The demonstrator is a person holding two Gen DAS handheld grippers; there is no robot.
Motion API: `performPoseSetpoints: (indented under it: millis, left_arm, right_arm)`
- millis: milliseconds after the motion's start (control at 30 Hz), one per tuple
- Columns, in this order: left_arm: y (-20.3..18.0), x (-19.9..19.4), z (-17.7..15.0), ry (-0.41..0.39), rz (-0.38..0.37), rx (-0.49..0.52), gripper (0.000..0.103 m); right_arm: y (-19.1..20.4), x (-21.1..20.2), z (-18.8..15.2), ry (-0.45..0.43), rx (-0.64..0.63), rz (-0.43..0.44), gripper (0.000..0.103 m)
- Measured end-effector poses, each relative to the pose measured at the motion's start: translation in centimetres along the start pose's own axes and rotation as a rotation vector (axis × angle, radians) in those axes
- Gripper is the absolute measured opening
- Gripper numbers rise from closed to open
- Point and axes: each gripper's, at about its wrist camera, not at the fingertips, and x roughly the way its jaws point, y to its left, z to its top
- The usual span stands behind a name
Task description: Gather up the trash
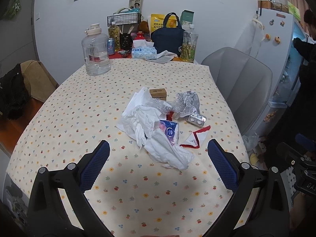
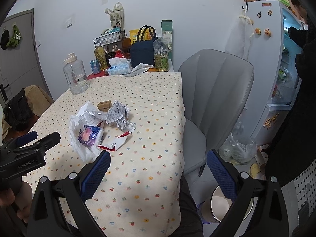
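Left wrist view: the left gripper (image 1: 158,151) hangs open above the worktop (image 1: 59,118), just before the tissue (image 1: 167,150) of the trash pile (image 1: 158,118). Thin paper could tear or slip out.

Right wrist view: the right gripper (image 2: 158,163) is open and empty, beside the pile. The bin (image 2: 219,205) stands on the floor below the worktop edge, so light scraps could fall beside it.

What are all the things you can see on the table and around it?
crumpled tissues: several, white, table middle
crumpled printed paper: one, grey-white, behind tissues
small box: one, brown, behind pile
red-edged wrapper: one, right of tissues
water jug: one, clear, far left
tissue box: one, blue-white, far edge
lunch bag: one, navy, far edge
chair: one, grey, beside table
bin: one, on floor
left gripper: open
right gripper: open
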Motion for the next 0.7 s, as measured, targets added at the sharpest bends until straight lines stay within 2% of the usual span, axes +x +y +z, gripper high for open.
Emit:
performPoseSetpoints:
  millis: [700]
  left_arm:
    - [0.12, 0.03, 0.03, -0.002, -0.008, -0.007, 0.098]
  right_arm:
    - [0.06, -0.40, 0.08, -0.008, -0.003, 0.000, 0.096]
